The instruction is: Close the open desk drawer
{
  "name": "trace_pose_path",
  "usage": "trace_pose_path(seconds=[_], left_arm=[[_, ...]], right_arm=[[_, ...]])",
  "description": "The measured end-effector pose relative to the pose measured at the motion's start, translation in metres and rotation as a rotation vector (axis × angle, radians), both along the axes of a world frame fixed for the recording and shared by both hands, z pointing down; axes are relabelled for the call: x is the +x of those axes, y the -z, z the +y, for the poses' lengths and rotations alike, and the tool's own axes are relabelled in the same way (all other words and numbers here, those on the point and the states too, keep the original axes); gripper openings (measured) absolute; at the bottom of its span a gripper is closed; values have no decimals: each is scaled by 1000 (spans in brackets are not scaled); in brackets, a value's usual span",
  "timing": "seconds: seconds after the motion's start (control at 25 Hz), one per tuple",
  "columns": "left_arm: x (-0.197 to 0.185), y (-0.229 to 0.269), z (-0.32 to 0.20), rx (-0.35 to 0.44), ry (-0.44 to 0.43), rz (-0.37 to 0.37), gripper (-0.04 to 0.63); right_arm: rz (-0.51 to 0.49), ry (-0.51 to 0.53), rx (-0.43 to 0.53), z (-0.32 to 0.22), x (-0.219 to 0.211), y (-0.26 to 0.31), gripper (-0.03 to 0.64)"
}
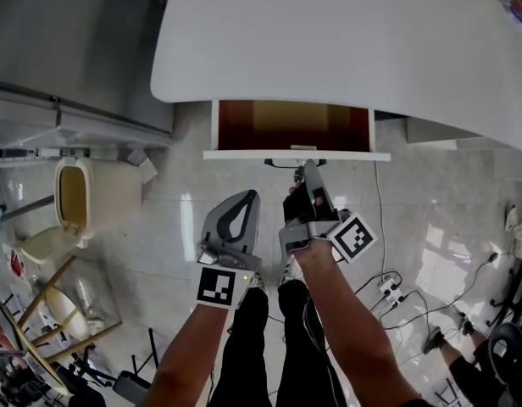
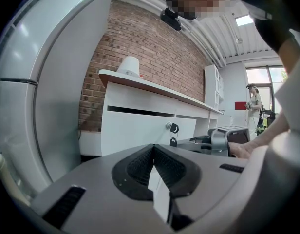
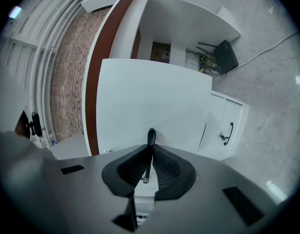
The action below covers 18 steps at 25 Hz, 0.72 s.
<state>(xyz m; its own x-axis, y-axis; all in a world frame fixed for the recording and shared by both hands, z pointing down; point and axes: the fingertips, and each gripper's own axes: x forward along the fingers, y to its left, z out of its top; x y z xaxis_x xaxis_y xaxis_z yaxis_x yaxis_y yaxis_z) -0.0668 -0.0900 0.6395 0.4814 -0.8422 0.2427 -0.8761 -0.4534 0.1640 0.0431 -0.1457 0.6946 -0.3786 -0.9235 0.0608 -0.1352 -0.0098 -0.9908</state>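
Under the white desk top (image 1: 346, 41) the drawer (image 1: 286, 125) stands pulled out, its brown inside showing behind the white front panel (image 1: 244, 154). My right gripper (image 1: 305, 175) reaches to the middle of that panel. In the right gripper view its jaws (image 3: 151, 152) are shut on the black drawer handle (image 3: 151, 136), against the white drawer front (image 3: 155, 96). My left gripper (image 1: 247, 197) hangs back from the drawer, to the left, shut with nothing in it (image 2: 153, 155). The left gripper view shows the drawer front (image 2: 135, 130) with a key (image 2: 173, 127) and the right gripper (image 2: 219, 141) at it.
A beige bin (image 1: 74, 197) with its lid open stands on the floor at left, beside wooden frames (image 1: 58, 303). Cables and a power strip (image 1: 386, 287) lie on the tiled floor at right. A cabinet door with a black handle (image 3: 228, 130) sits next to the drawer. The person's legs (image 1: 278, 346) are below.
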Motion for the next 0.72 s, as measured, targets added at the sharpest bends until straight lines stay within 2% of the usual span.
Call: trace_pose_path(seconds=[0.36,0.72], left_arm=[[-3,-1,-10,-1,4,6,6],[-5,0,-21,9,51,-20,8]], right_arm=[[-10,-8,-4,-4,-3,-3,44],[-22,-15,1,-4,-2,-3,44]])
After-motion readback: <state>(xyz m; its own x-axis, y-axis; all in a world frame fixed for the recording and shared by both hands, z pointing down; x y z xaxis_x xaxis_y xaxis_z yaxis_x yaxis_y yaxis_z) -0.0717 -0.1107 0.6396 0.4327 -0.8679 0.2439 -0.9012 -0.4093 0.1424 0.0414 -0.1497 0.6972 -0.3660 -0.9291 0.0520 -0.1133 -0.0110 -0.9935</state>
